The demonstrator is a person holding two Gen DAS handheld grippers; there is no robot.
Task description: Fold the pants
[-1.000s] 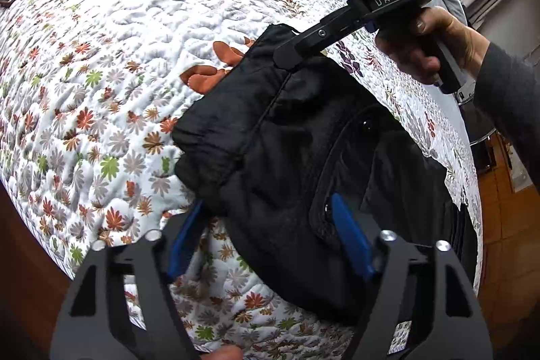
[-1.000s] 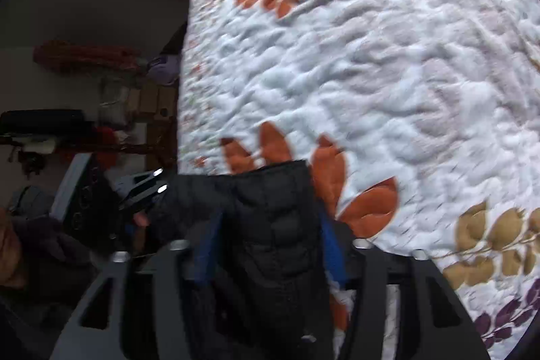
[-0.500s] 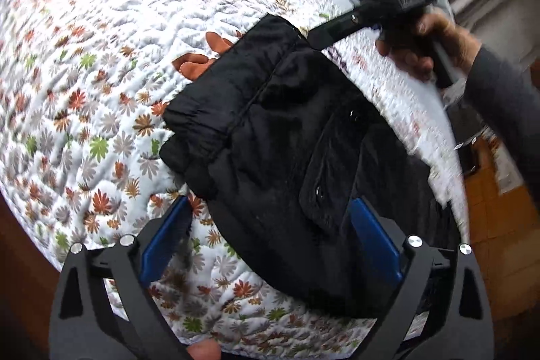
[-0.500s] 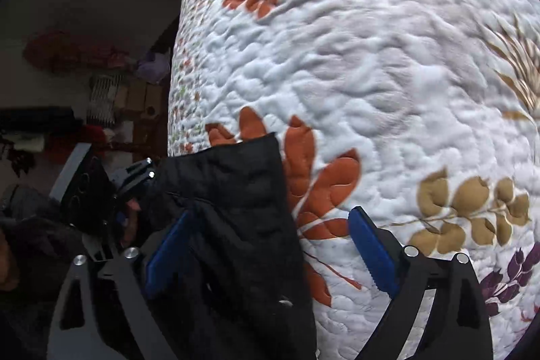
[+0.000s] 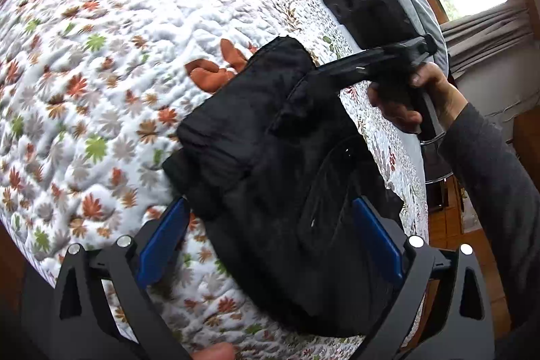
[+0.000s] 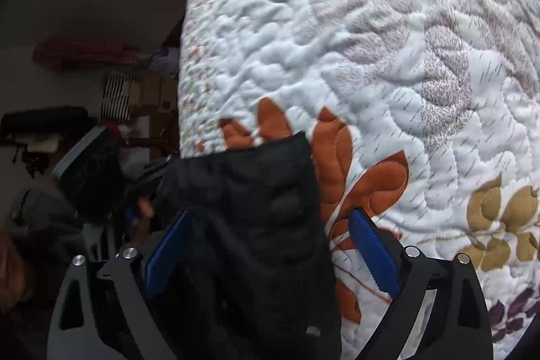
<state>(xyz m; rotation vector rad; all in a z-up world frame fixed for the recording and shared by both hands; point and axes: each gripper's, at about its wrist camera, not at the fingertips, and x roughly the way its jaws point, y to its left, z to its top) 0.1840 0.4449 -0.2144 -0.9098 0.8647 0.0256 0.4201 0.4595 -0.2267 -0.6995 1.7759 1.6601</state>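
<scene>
- On the bed (image 5: 111, 32), over its white quilt with flowers, the black pants (image 5: 287, 164) lie as a compact folded bundle, near the edge of the bed closest to the person.
- The left gripper (image 5: 270, 235) hangs above the near end of the bundle; its jaws stand wide apart, and the blue pads do not press the cloth between them.
- The right gripper (image 6: 270, 245) is over the far end of the bundle, with its jaws also wide apart. In the left wrist view the person's hand (image 5: 415, 97) holds its handle.
- Neither gripper holds anything at this moment, so the fold seems to be laid down already.
- The cloth looks thick, soft and a little padded, so it is probably light but bulky. It will bend easily and may spring open if it is not pressed flat.
- For another fold, a good place to take hold is the thick stacked edge or a corner of the bundle, where several layers can be pinched together. A grip on only the top layer could pull the fold apart.
</scene>
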